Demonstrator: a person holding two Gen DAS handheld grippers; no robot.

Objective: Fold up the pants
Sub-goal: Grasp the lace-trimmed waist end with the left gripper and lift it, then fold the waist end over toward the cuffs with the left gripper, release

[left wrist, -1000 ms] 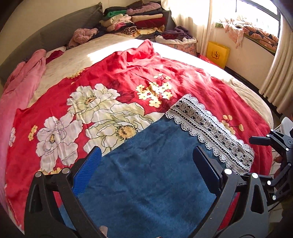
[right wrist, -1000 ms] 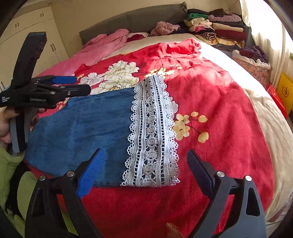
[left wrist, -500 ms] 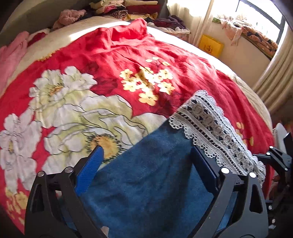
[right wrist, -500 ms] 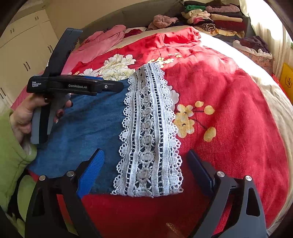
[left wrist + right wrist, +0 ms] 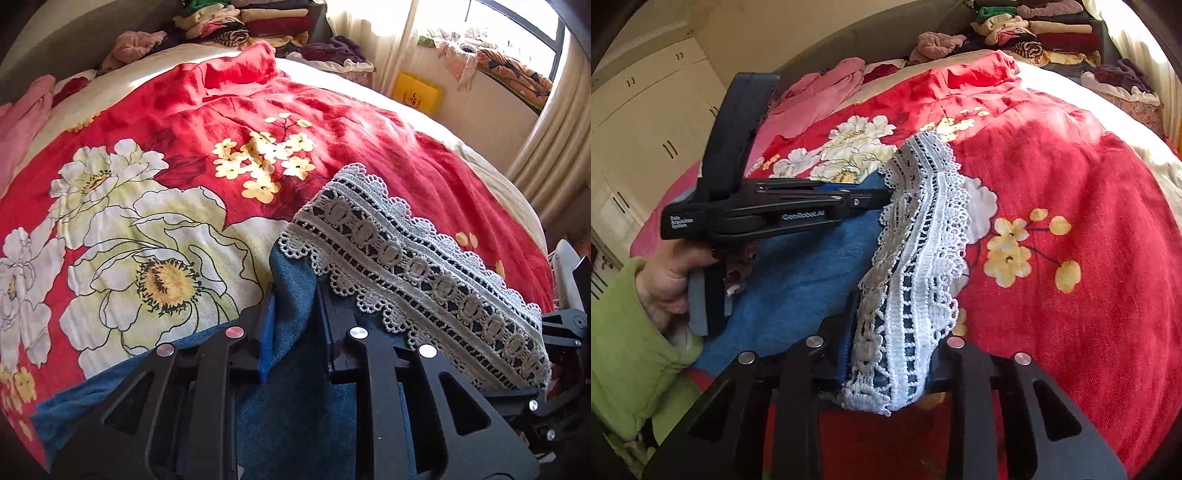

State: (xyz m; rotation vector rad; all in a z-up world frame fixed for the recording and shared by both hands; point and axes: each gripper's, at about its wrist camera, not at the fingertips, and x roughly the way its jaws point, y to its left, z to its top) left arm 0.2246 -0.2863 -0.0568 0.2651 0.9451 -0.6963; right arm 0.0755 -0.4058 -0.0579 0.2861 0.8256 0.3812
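Observation:
Blue denim pants (image 5: 295, 398) with a white lace hem (image 5: 417, 273) lie on a red floral bedspread (image 5: 155, 229). My left gripper (image 5: 293, 295) has its jaws closing, with a bunched ridge of the blue denim pinched between the pads just beside the lace. In the right wrist view my right gripper (image 5: 892, 332) has its jaws closing on the near end of the lace hem (image 5: 916, 236), which is gathered and pinched between them. The left gripper (image 5: 882, 195), held by a hand in a green sleeve (image 5: 624, 354), grips the far edge of the pants (image 5: 798, 280).
Folded clothes are stacked (image 5: 258, 22) at the head of the bed. Pink garments (image 5: 820, 96) lie at the far left side. A yellow box (image 5: 417, 92) stands on the floor by the window wall. White wardrobes (image 5: 639, 122) stand behind the left hand.
Both grippers went from wide open to pinched on the pants. The left one dropped lower onto the denim. The cloth now bunches up between each pair of jaws.

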